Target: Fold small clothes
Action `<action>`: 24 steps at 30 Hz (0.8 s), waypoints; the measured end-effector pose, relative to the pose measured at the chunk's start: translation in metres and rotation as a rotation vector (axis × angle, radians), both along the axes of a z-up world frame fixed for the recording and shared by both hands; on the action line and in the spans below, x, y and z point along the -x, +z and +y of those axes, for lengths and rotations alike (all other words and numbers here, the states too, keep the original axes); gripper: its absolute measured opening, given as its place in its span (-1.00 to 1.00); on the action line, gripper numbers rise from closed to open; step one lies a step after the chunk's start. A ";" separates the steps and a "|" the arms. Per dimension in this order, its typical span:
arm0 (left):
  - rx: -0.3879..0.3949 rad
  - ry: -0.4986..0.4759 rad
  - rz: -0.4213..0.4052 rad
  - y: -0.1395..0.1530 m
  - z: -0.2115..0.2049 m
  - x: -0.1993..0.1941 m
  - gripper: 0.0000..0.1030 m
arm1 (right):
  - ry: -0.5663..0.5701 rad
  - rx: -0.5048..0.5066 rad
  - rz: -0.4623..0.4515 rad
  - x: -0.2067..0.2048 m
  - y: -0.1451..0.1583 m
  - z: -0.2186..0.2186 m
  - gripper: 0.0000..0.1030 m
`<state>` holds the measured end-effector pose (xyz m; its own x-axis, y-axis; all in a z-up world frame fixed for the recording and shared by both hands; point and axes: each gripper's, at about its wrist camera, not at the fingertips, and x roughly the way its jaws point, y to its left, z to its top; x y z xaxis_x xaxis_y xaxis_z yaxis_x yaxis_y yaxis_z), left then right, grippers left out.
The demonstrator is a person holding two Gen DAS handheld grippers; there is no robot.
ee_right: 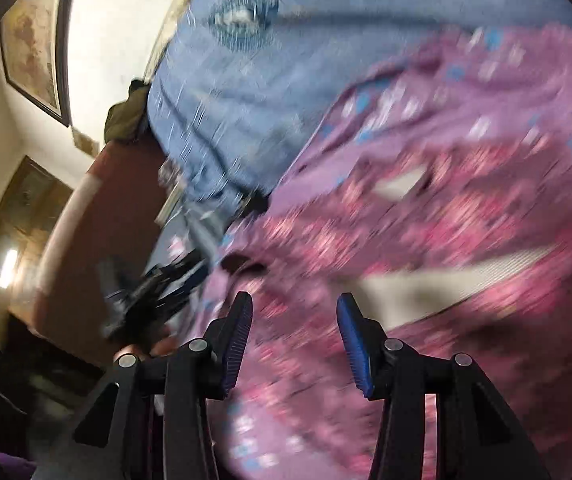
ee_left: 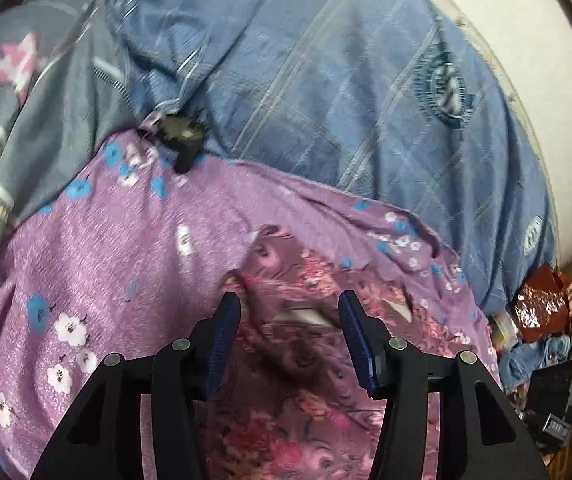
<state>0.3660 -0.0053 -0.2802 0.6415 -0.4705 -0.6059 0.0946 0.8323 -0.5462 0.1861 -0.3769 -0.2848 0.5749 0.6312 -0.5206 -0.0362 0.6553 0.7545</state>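
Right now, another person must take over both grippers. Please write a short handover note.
Left gripper: open, holds nothing, above the pink floral garment.
Right gripper: open, holds nothing, above the same garment; this view is blurred.
The garment lies crumpled on the purple flowered cloth, which lies on the blue checked blanket.
Done: no neat fold visible.
Left: grasp the garment's edges, flatten, fold.

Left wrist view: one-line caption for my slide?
Open left gripper above a pink floral garment on a lilac flowered sheet.
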 end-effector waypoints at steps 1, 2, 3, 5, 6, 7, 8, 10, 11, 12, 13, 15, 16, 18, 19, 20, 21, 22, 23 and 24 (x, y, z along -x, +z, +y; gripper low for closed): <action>0.006 0.011 0.016 -0.003 0.003 -0.005 -0.02 | -0.001 -0.001 0.013 -0.001 -0.002 0.001 -0.10; 0.029 0.025 0.046 -0.009 0.009 -0.013 -0.02 | -0.014 0.005 0.023 0.000 -0.003 -0.002 -0.10; 0.049 0.031 0.065 -0.013 0.011 -0.018 -0.03 | -0.038 0.007 0.027 0.002 -0.004 -0.009 -0.10; 0.103 0.034 0.103 -0.015 0.012 -0.032 -0.05 | -0.112 -0.005 0.031 0.006 -0.006 -0.030 -0.10; 0.114 0.022 0.108 -0.019 0.013 -0.036 -0.05 | -0.163 -0.011 0.030 0.012 -0.006 -0.047 -0.10; 0.114 0.003 0.110 -0.019 0.005 -0.039 -0.05 | -0.193 -0.018 0.030 0.015 -0.005 -0.057 -0.10; 0.108 -0.009 0.112 -0.017 0.006 -0.040 -0.05 | -0.230 -0.033 0.031 0.021 -0.005 -0.074 -0.10; 0.113 -0.031 0.107 -0.014 -0.002 -0.045 -0.05 | -0.272 -0.054 0.045 0.026 -0.005 -0.096 -0.10; 0.131 -0.043 0.099 -0.012 -0.004 -0.044 -0.05 | -0.295 -0.066 0.050 0.031 -0.006 -0.109 -0.10; 0.160 -0.060 0.086 -0.009 -0.009 -0.047 -0.05 | -0.308 -0.077 0.053 0.033 -0.007 -0.116 -0.10; 0.177 -0.071 0.076 -0.007 -0.006 -0.046 -0.05 | -0.320 -0.094 0.057 0.037 -0.008 -0.123 -0.10; 0.182 -0.083 0.071 -0.012 -0.007 -0.048 -0.05 | -0.338 -0.113 0.083 0.044 -0.013 -0.136 -0.10; 0.182 -0.082 0.075 -0.015 -0.005 -0.047 -0.05 | -0.341 -0.103 0.098 0.045 -0.014 -0.138 -0.10; 0.197 -0.078 0.098 -0.024 -0.007 -0.054 -0.05 | -0.339 -0.088 0.129 0.047 -0.016 -0.140 -0.10; 0.203 -0.080 0.108 -0.028 -0.008 -0.054 -0.05 | -0.338 -0.085 0.143 0.046 -0.017 -0.140 -0.10; 0.208 -0.079 0.114 -0.031 -0.009 -0.057 -0.05 | -0.342 -0.073 0.166 0.045 -0.020 -0.139 -0.10; 0.211 -0.075 0.116 -0.033 -0.010 -0.060 -0.05 | -0.353 -0.054 0.190 0.044 -0.023 -0.140 -0.10; 0.215 -0.070 0.117 -0.034 -0.009 -0.059 -0.05 | -0.363 -0.040 0.210 0.043 -0.027 -0.140 -0.10; 0.221 -0.062 0.122 -0.036 -0.010 -0.062 -0.05 | -0.383 -0.030 0.236 0.041 -0.032 -0.143 -0.09; 0.224 -0.058 0.126 -0.037 -0.011 -0.065 -0.05 | -0.408 -0.033 0.248 0.040 -0.037 -0.146 -0.06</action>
